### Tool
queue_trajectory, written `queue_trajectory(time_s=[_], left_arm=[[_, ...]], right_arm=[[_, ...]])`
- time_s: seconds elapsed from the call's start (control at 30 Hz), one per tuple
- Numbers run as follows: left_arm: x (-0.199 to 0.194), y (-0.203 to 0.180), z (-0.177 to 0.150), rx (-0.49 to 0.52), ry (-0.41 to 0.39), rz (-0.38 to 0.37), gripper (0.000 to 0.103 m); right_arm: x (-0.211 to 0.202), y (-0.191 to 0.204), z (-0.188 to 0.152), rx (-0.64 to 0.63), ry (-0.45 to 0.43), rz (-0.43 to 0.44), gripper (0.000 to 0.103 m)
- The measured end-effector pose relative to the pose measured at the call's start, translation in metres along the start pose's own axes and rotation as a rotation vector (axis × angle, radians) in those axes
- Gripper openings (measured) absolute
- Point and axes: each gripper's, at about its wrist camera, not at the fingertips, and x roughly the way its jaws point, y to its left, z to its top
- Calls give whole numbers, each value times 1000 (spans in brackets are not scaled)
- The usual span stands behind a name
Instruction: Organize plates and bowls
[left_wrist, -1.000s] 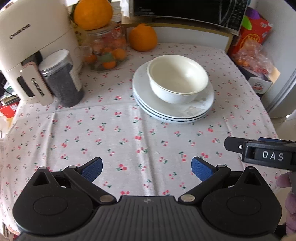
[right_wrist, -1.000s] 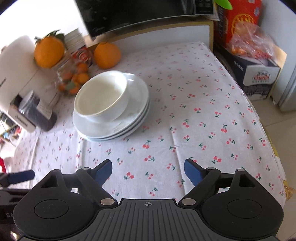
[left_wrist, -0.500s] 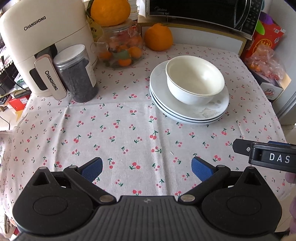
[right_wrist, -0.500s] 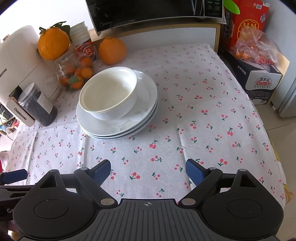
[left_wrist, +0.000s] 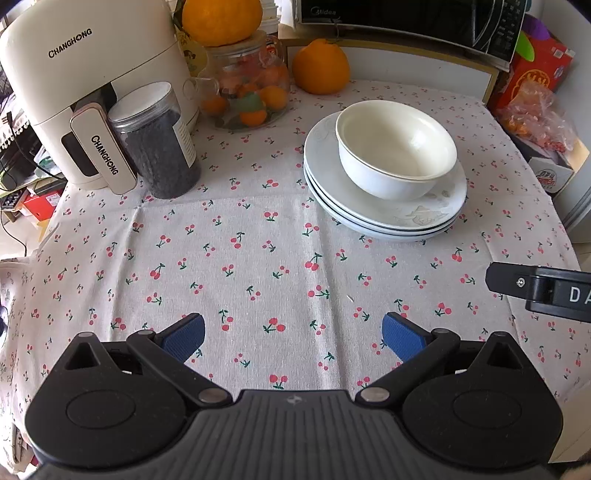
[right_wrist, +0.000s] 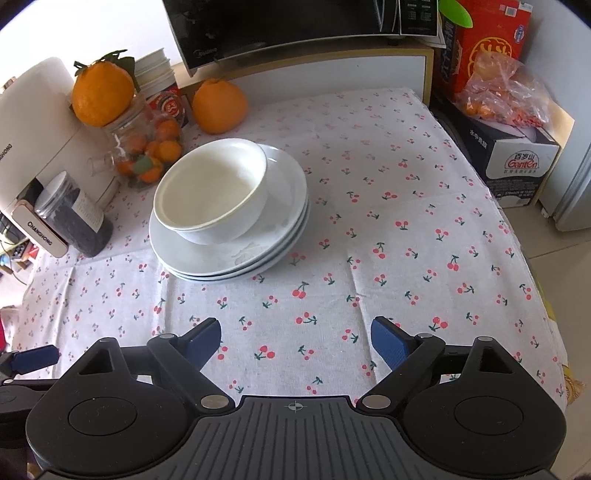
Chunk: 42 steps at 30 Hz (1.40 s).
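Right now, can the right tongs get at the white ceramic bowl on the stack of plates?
Probably yes. The right tongs stand open and empty over bare cherry-print tablecloth, and nothing lies between them and the white ceramic bowl on the stacked white plates. The jars and oranges sit behind it.

Bright, even daylight fills both views, strongest at the upper left of the right wrist view, where the background burns out to white. The glossy white ceramic bowl (left_wrist: 396, 147) casts only soft shadows (no harsh glare). Fisheye distortion bends the edges; focus stays sharp throughout.
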Motion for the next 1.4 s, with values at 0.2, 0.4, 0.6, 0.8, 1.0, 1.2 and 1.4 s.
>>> queue_trajectory(time_s=[0.2, 0.4, 0.6, 0.8, 1.0, 1.2, 1.4], left_arm=[[1, 0, 0, 0, 0, 1, 102], [2, 0, 0, -1, 2, 0, 102], [2, 1, 0, 0, 2, -3, 102], [2, 1, 0, 0, 1, -3, 102], [1, 0, 1, 4, 3, -3, 102], [1, 0, 0, 3, 3, -3, 102], [1, 0, 0, 2, 3, -3, 102]], right_arm=[[-1, -2, 0, 0, 0, 1, 90], [0, -2, -1, 2, 1, 0, 91], [1, -1, -1, 0, 5, -2, 91], [1, -1, -1, 1, 5, -2, 91], [1, -2, -1, 1, 5, -1, 91], [1, -2, 0, 0, 6, -1, 91], [1, -2, 0, 0, 6, -2, 91]])
